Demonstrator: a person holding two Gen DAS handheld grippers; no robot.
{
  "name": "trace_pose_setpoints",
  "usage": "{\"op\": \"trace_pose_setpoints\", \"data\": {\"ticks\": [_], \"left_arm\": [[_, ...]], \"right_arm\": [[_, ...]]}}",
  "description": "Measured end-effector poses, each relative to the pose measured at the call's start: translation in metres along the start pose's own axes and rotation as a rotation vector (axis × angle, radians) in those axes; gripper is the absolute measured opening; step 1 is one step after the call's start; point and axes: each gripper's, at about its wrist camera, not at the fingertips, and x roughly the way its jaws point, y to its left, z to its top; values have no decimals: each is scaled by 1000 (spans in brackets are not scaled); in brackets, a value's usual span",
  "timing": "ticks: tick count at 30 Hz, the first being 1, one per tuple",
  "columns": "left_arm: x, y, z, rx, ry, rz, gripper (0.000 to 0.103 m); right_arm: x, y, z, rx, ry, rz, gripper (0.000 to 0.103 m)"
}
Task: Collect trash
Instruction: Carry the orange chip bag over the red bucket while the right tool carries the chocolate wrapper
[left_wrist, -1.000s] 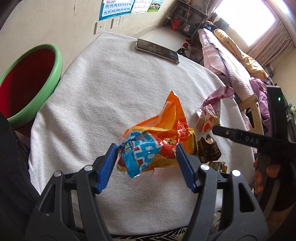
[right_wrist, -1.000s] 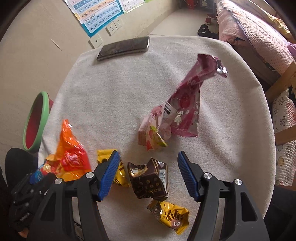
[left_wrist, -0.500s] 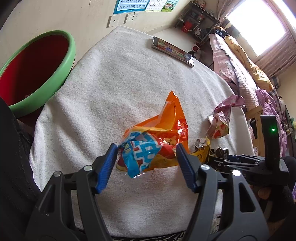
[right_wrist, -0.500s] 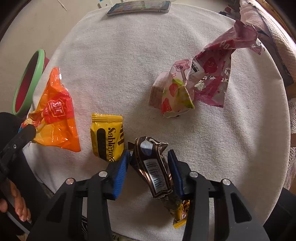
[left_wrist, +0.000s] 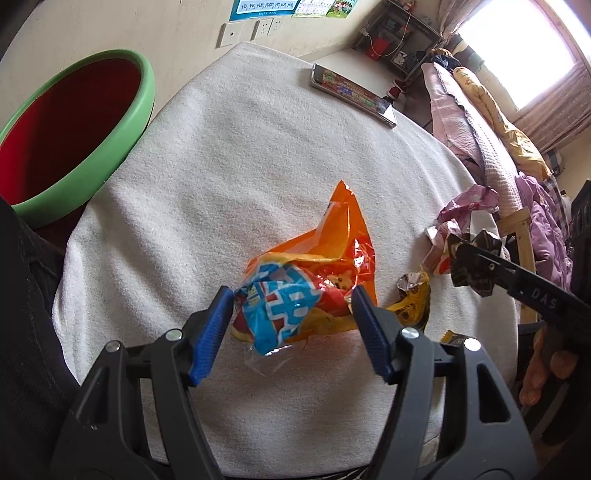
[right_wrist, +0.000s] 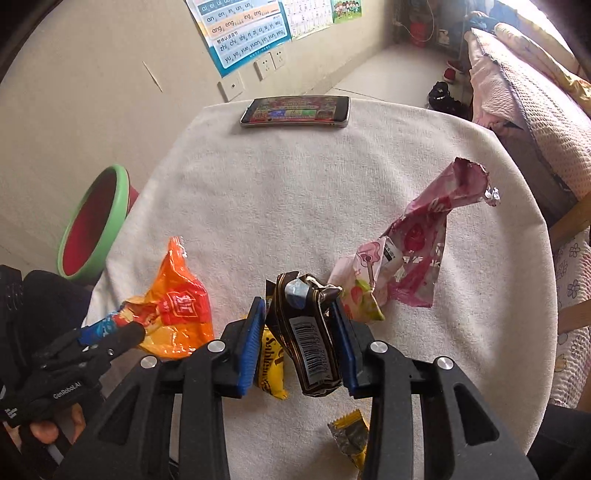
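My left gripper (left_wrist: 291, 317) is shut on a crumpled orange and blue snack bag (left_wrist: 317, 266), pads pressing on both its ends, just above the white-clothed table (left_wrist: 240, 166). My right gripper (right_wrist: 301, 332) has its jaws closing on a brown wrapper with a barcode (right_wrist: 314, 343). Both pads press on that wrapper, and it hangs off the cloth. Under it lies a yellow wrapper (right_wrist: 271, 365). A smaller yellow wrapper (right_wrist: 349, 435) lies nearer the front edge. A pink wrapper (right_wrist: 413, 251) stands crumpled to the right.
A green bin with a red inside (left_wrist: 110, 122) stands on the floor left of the table. A phone (right_wrist: 295, 110) lies at the table's far edge. A bed (right_wrist: 535, 103) and a wooden chair frame (left_wrist: 521, 229) are to the right.
My right gripper has closed on the brown wrapper and raised it off the cloth. The left gripper keeps its hold on the orange bag.
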Motion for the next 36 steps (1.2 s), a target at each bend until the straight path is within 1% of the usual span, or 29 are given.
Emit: {"op": "trace_pose_setpoints", "data": {"ticks": [4,6,9,12,13,14,20,28,36], "left_arm": [[1,2,1,-11,-4,0,66],[2,2,1,-5,-6,7,71],[5,2,1,-9,7,14,71],[8,-3,0,14,20,12,71],[9,-5,-1,24,19,14,69],[9,-8,-1,34,18,12,63],[7,-11,1,45,-5,-3,59],[13,-7,5,27,-9,-9,59],[17,-5,10,27,-22,-22,59]], "right_arm": [[14,7,6,-28,28,9,35],[18,12,8,-37,20,13,35],[24,13,12,-33,-2,22,35],[27,10,12,-15,2,37,35],[28,9,12,-11,5,40,35],[29,9,12,-7,6,44,35],[28,5,14,11,-5,66,35],[27,4,18,29,-12,79,36],[36,6,18,22,11,69,36]]}}
